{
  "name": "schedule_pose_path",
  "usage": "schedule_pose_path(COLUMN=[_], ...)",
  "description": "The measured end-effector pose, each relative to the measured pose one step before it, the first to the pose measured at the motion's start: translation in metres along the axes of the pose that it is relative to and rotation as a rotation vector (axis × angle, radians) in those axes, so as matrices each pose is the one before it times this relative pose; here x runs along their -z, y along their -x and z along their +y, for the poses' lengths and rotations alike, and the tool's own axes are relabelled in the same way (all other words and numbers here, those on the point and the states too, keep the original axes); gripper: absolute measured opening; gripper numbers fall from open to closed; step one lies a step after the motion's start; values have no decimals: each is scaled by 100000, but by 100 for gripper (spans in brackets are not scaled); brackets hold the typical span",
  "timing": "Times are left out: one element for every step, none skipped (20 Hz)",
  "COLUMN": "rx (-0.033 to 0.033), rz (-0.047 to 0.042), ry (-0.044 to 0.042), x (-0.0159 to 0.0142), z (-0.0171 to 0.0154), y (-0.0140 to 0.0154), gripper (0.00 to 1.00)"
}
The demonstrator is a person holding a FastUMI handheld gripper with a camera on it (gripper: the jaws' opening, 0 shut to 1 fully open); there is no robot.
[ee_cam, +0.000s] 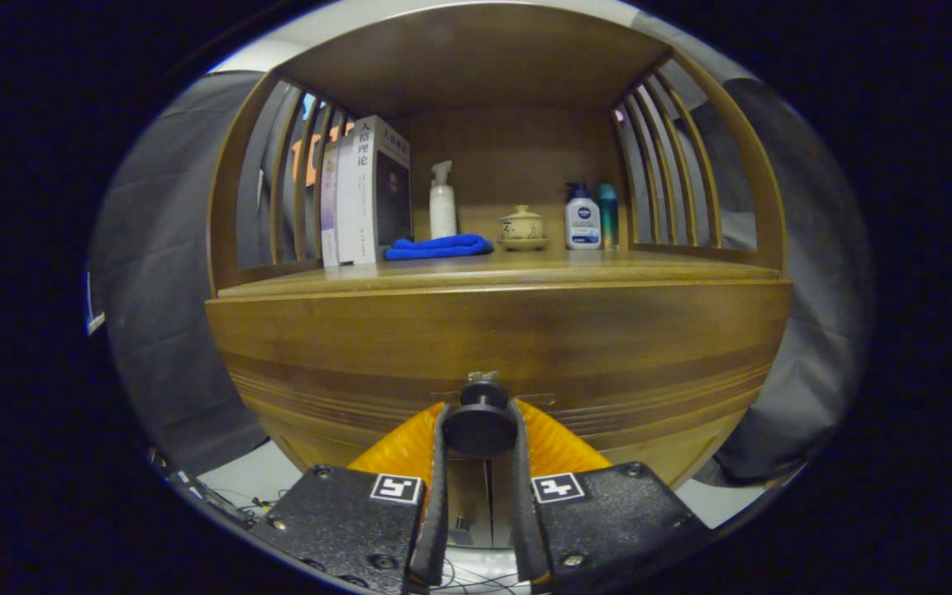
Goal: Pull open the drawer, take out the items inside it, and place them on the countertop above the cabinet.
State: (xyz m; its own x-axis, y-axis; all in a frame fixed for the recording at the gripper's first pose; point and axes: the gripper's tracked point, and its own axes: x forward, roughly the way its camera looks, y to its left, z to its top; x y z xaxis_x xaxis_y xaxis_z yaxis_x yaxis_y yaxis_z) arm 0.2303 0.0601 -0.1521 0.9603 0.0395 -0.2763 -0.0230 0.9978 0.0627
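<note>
A wooden cabinet stands straight ahead, its drawer front (492, 347) closed or nearly so. A round dark knob (480, 426) sticks out from the middle of the drawer front. My gripper (480, 430) is shut on that knob, one finger pressing each side of it. The drawer's inside is hidden behind the front. Above it runs the countertop (608, 268), a wooden shelf with slatted sides.
At the back of the countertop stand several books (364, 194), a white spray bottle (442, 202), a folded blue cloth (439, 246), a small lidded cup on a saucer (522, 227), a white pump bottle (582, 219) and a teal bottle (606, 215). Grey cloth hangs on both sides.
</note>
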Motion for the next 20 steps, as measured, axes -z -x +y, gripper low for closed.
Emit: schedule_pose_path(rx=[-415, -550, -285, -185, -160, -200, -469, -355, -437, -41, 164, -163, -219, -410, -463, -246, -1145, -114, 429, -70], rz=[-336, -86, -127, -360, -271, -533, -133, -21, 295, 247, 119, 257, 256, 414, 719, 675, -86, -713, 129, -125], ry=[422, -560, -602, -614, 97, -75, 47, -497, -800, -1586, -425, 650, -23, -531, -870, -753, 64, 724, 1205, -102], x=[149, 289, 193, 247, 229, 304, 197, 272, 213, 266, 168, 340, 294, 289, 401, 527, 277, -83, 241, -79], z=[83, 107, 8, -15, 68, 112, 127, 20, 122, 154, 84, 96, 69, -11, 59, 37, 53, 255, 91, -244], y=[588, 923, 756, 992, 891, 1047, 1005, 1046, 826, 1205, 868, 946, 899, 852, 753, 668, 319, 25, -11, 378], gripper=[35, 34, 34, 34, 34, 34, 34, 34, 33, 33, 33, 33, 33, 33, 33, 33, 33, 33, 33, 33])
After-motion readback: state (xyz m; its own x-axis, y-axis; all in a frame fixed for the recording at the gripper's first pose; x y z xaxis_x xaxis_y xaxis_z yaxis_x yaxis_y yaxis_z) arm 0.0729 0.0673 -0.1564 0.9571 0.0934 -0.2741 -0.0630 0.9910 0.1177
